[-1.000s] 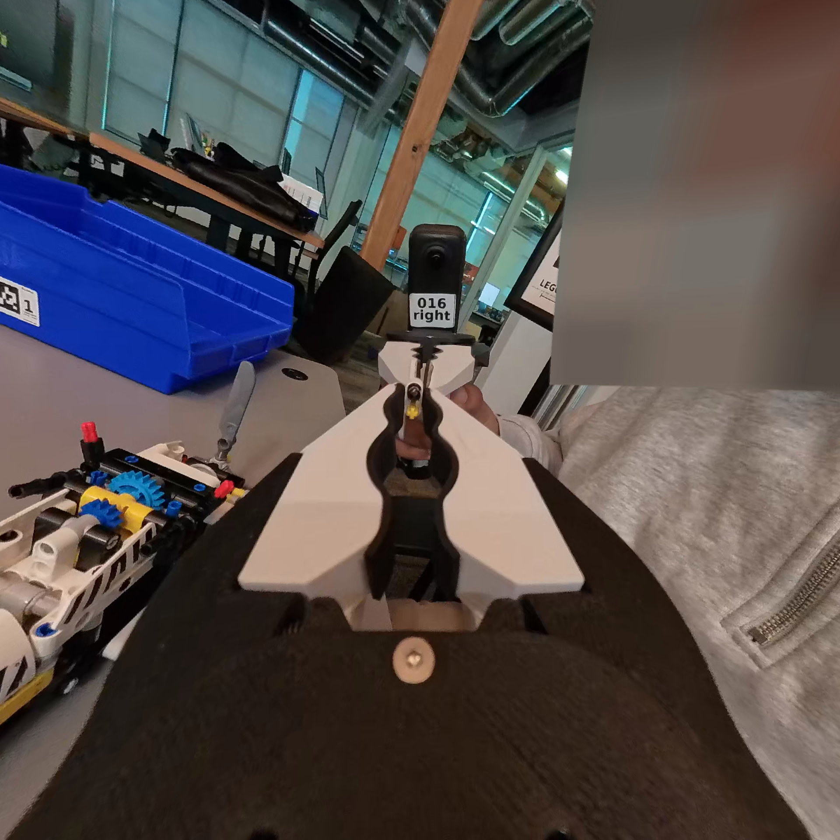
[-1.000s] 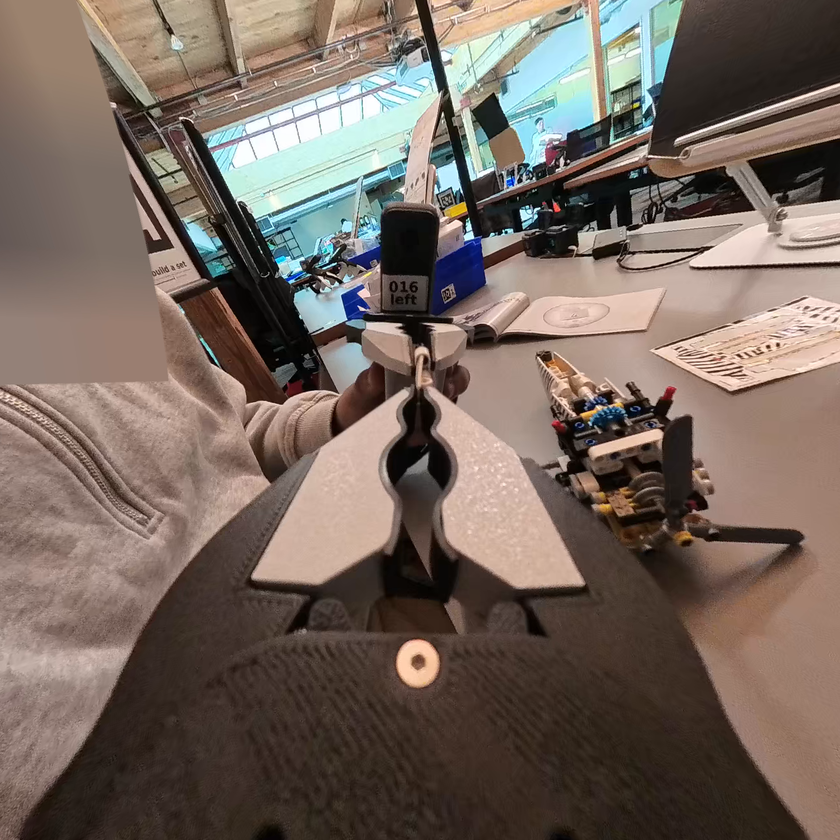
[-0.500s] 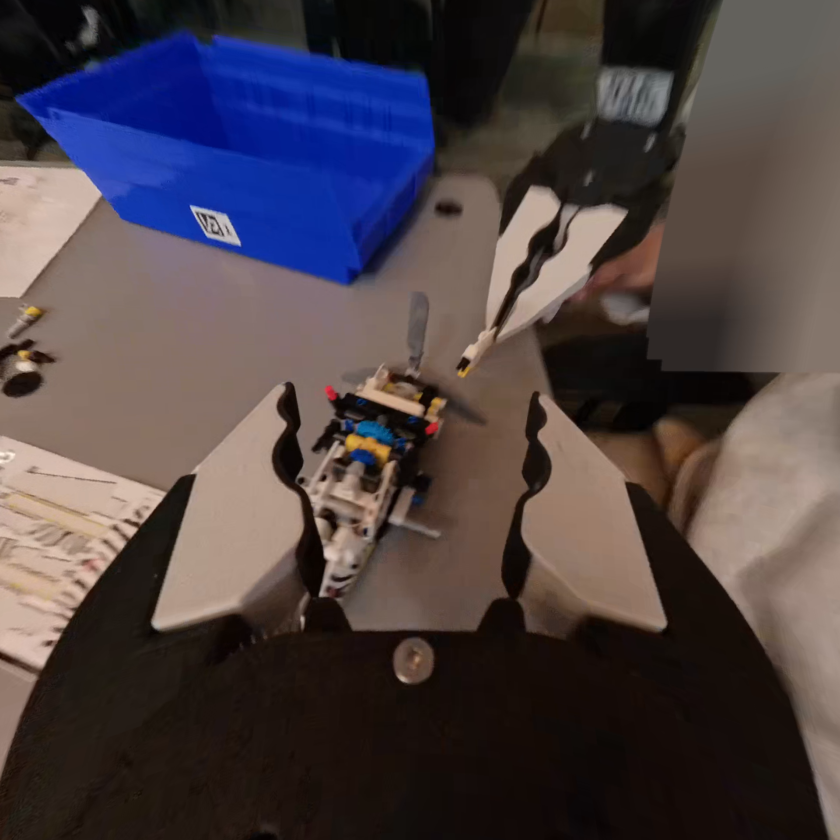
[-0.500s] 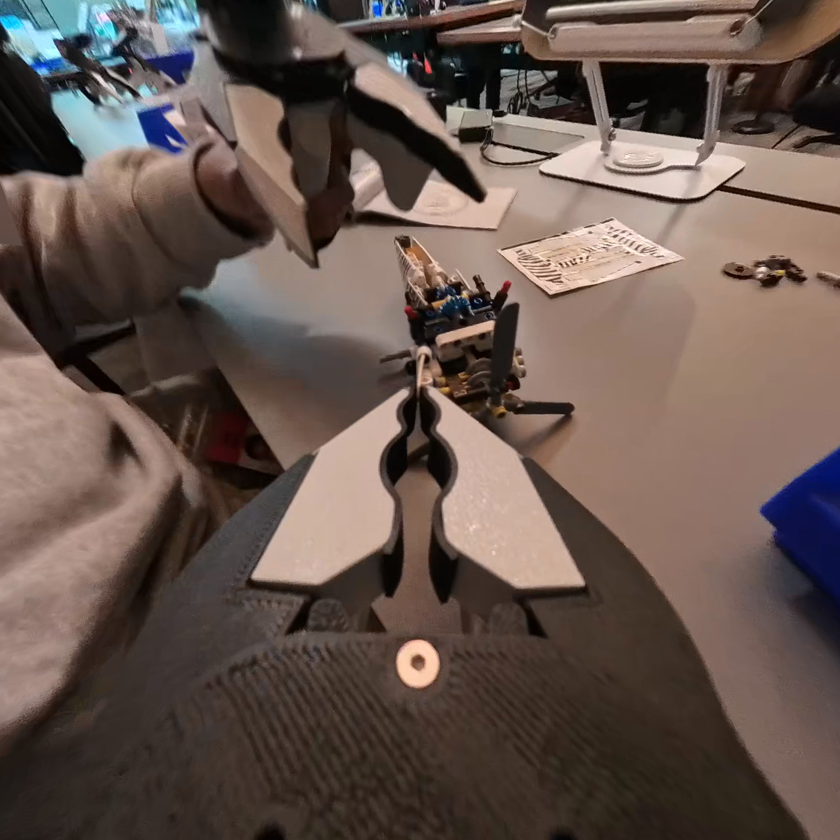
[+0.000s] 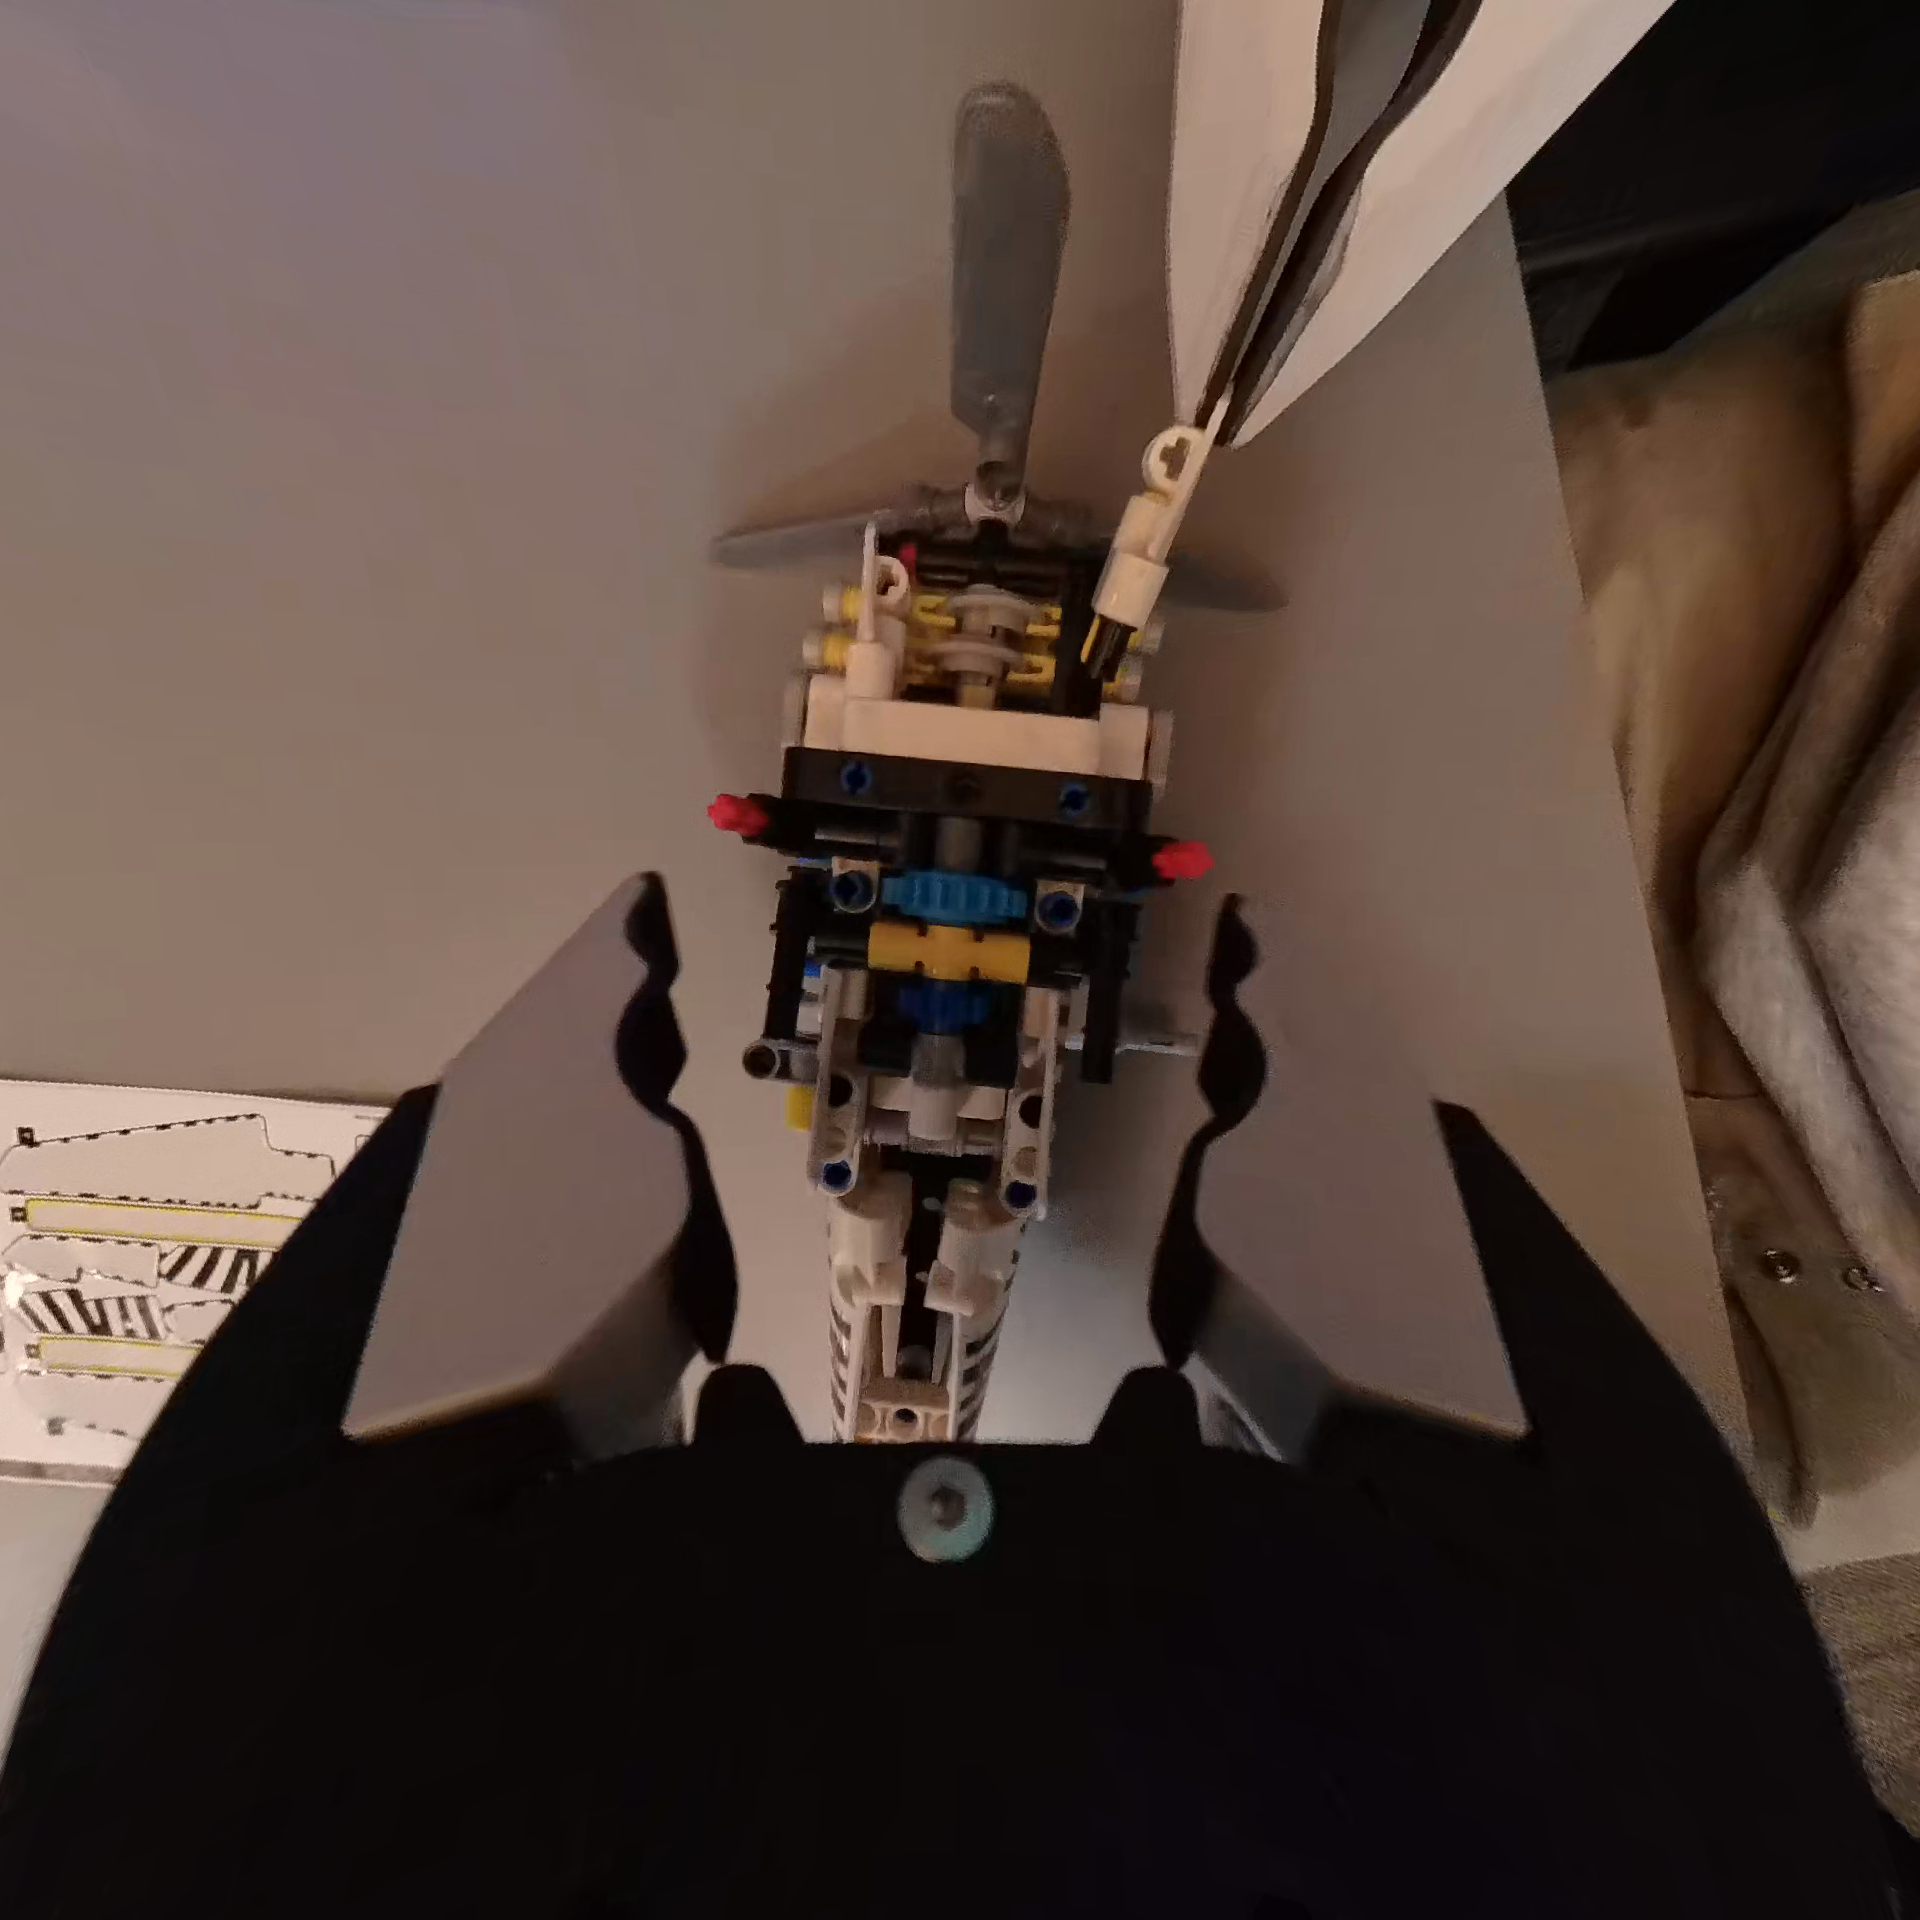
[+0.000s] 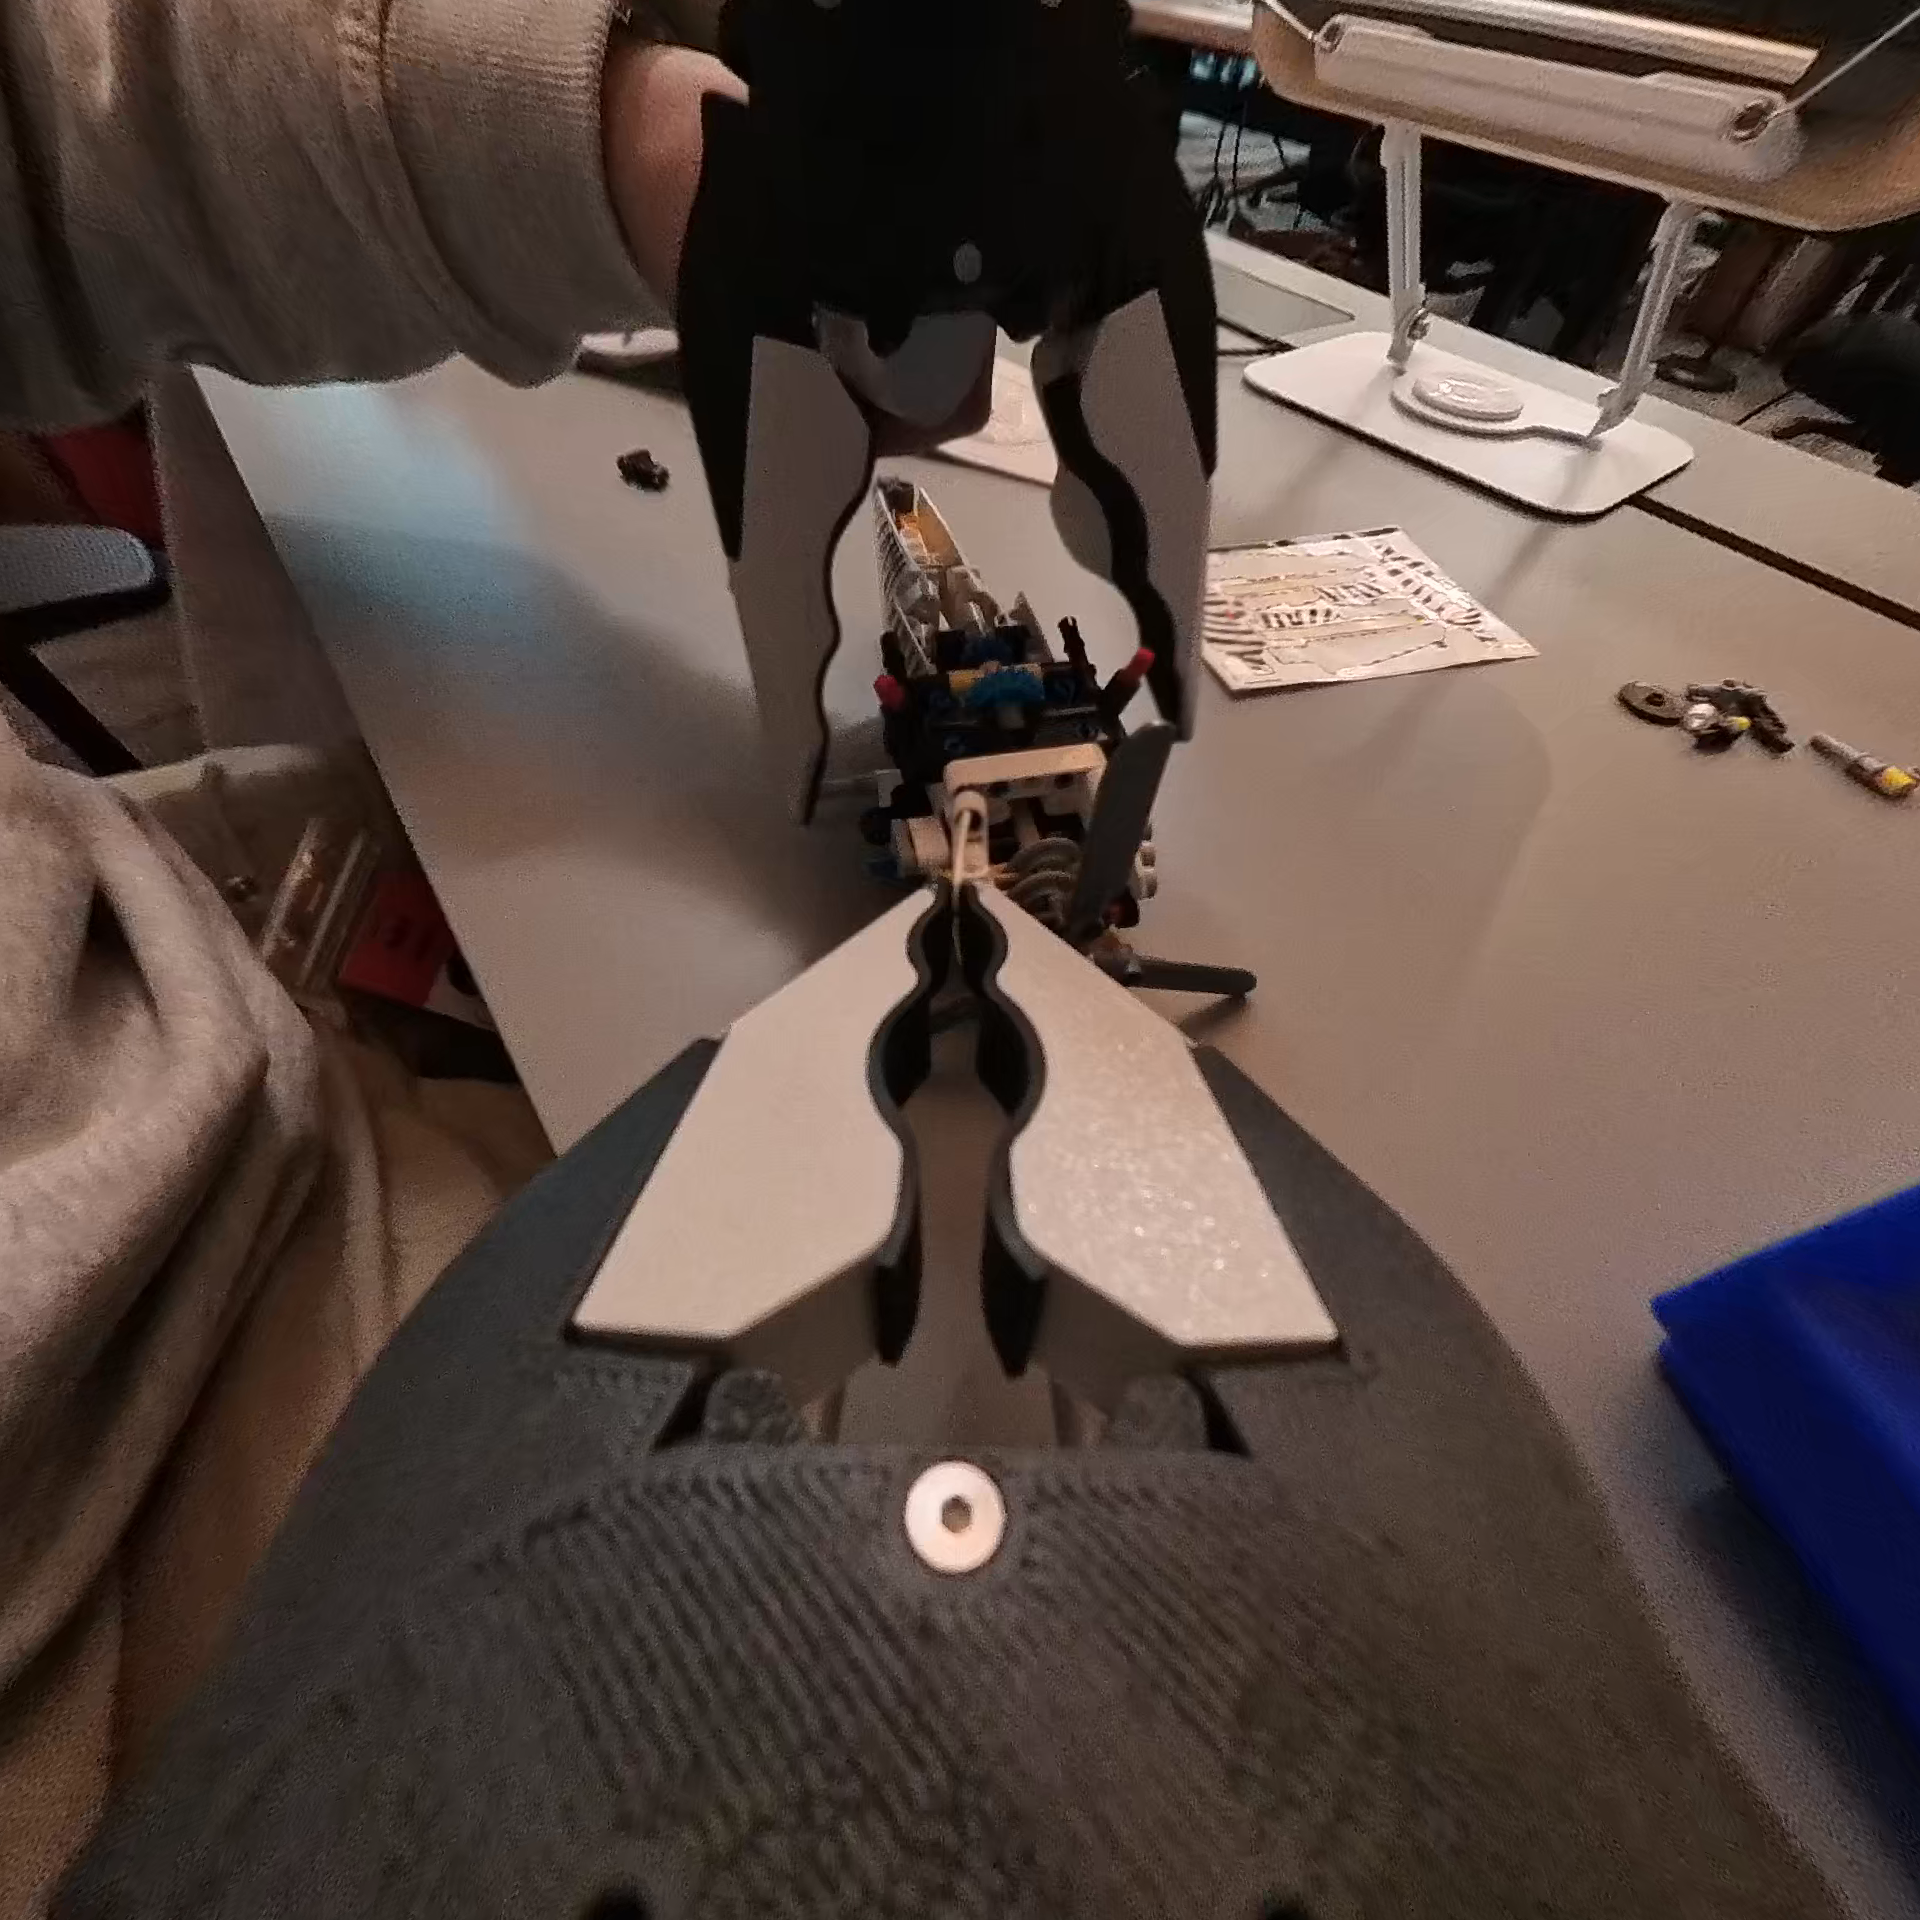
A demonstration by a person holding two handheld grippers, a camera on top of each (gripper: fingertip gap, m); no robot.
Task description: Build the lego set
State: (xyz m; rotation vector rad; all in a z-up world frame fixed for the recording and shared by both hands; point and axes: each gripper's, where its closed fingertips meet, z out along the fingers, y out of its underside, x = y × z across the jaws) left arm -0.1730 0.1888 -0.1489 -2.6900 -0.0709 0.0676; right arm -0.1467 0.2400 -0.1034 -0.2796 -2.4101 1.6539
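Note:
The partly built lego model [image 5: 966, 790] lies on the grey table, its grey propeller [image 5: 1008, 260] at the far end. My left gripper [image 5: 935, 899] is open and points down, one finger on each side of the model's middle, not touching it. My right gripper [image 6: 961, 896] is shut on a slim white connector piece [image 6: 966, 836] with a black pin. It holds the piece against the model's [image 6: 997, 717] propeller end. The left wrist view shows the right gripper [image 5: 1221, 431] and the piece [image 5: 1148, 530] at the model's right front corner. The right wrist view shows the left gripper [image 6: 992, 764] above the model.
A sticker sheet [image 6: 1351, 613] lies right of the model and also shows in the left wrist view [image 5: 135, 1247]. Loose parts [image 6: 1714, 717] lie farther right. A blue bin [image 6: 1808, 1403] is near right. A white stand [image 6: 1455, 416] is at the back. The table edge [image 6: 416, 779] runs close on the left. My hands' fingertips stand some 8 cm from each other.
My left gripper has opened, swung down and lowered over the model. My right gripper, still shut on the white piece, has moved it to the model's propeller end.

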